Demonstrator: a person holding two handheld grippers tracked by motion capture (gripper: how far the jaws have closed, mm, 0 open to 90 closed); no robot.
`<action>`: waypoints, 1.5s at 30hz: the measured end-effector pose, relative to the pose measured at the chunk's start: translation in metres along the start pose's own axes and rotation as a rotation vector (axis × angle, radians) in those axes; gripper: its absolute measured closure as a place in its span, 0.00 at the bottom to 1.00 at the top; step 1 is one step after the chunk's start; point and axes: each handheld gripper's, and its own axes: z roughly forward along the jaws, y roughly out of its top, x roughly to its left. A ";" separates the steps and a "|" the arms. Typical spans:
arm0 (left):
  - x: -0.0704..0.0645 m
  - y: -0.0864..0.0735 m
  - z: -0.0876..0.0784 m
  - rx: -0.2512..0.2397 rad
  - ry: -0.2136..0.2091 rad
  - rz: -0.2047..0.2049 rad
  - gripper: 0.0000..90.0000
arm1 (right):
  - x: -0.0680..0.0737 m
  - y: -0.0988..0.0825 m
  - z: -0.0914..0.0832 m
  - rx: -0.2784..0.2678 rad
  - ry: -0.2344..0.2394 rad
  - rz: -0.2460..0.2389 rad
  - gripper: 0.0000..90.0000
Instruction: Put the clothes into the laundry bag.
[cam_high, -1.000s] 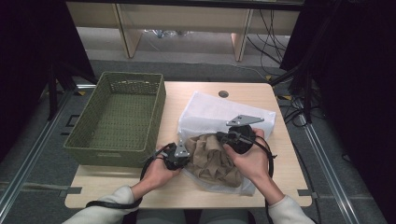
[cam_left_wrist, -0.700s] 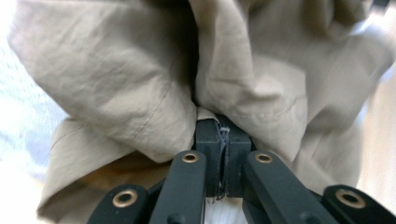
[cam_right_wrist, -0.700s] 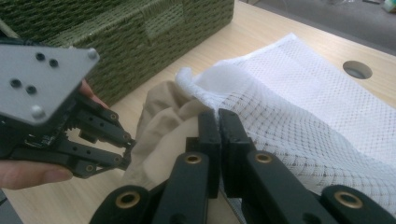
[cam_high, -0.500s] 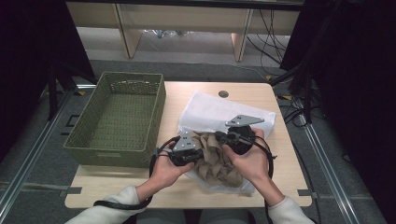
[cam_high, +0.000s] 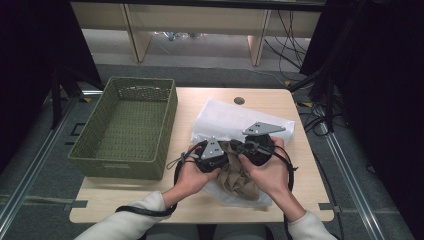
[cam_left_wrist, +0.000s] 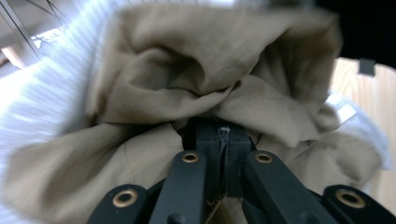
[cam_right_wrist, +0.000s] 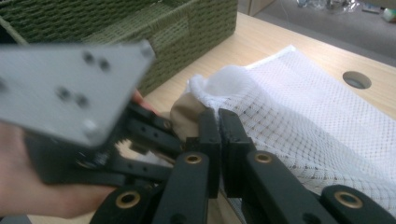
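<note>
Near the front edge of the table, a beige garment lies half inside a white mesh laundry bag. The left gripper is pressed together on a fold of the garment. The right gripper is pressed together on the rim of the bag, I think. If either thin pinch slips, the cloth could bunch at the mouth. The right gripper view shows the mesh weave and the green basket; the left gripper view shows the pinched fold closely.
</note>
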 end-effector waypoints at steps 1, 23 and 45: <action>0.000 -0.004 0.004 -0.002 0.001 -0.010 0.98 | -0.003 -0.001 0.001 -0.003 -0.010 -0.029 1.00; -0.007 -0.017 -0.045 0.070 -0.011 0.028 0.38 | -0.010 -0.003 0.003 0.015 -0.033 -0.001 1.00; -0.037 -0.052 -0.012 0.246 -0.016 0.190 0.48 | -0.008 -0.005 0.008 0.035 -0.019 0.002 1.00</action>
